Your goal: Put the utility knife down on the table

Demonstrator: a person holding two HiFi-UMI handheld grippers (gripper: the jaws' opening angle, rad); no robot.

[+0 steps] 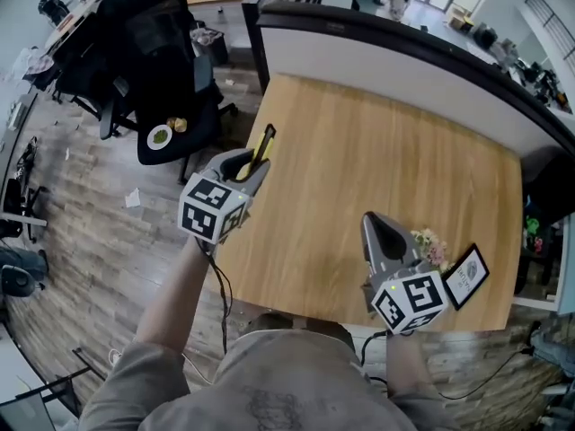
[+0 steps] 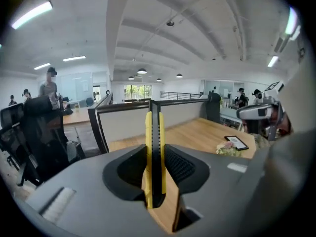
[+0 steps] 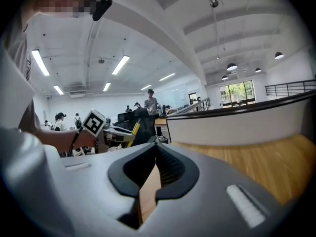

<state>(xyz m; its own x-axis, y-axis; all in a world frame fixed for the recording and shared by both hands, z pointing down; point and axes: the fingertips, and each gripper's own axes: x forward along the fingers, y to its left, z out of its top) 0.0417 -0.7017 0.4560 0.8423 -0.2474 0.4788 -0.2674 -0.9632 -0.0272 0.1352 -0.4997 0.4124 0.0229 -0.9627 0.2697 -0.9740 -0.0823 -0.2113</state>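
Bench (image 1: 359,169) of pale wood is filling the middle of the head view, with a dark-topped partition (image 1: 404,52) running along its far side and a black office chair (image 1: 162,52) standing on the floor off its left edge.

A person is holding the left tool (image 1: 254,164) in the air right at that left edge, and its jaws are clamping the flat sides of the yellow-and-black utility knife (image 1: 263,146). In the left gripper view the utility knife (image 2: 154,152) is standing on its narrow edge between the pads of the left tool (image 2: 155,167), sticking out well past the tips. Its long axis is running along the jaws, toward the partition.

The right tool (image 1: 375,227) is hovering over the near right part of the bench, well apart from the knife. Its jaws are meeting at the tips with nothing between them, as the view from the right tool (image 3: 153,177) is showing.

A small sprig of flowers (image 1: 429,241) and a framed card (image 1: 467,277) are lying just beside the right tool.

Bare wood is lying below and to the right of the knife, so the set-down looks to belong to the left hand: carry the knife inward from the edge, lower it, and lay its length flat.
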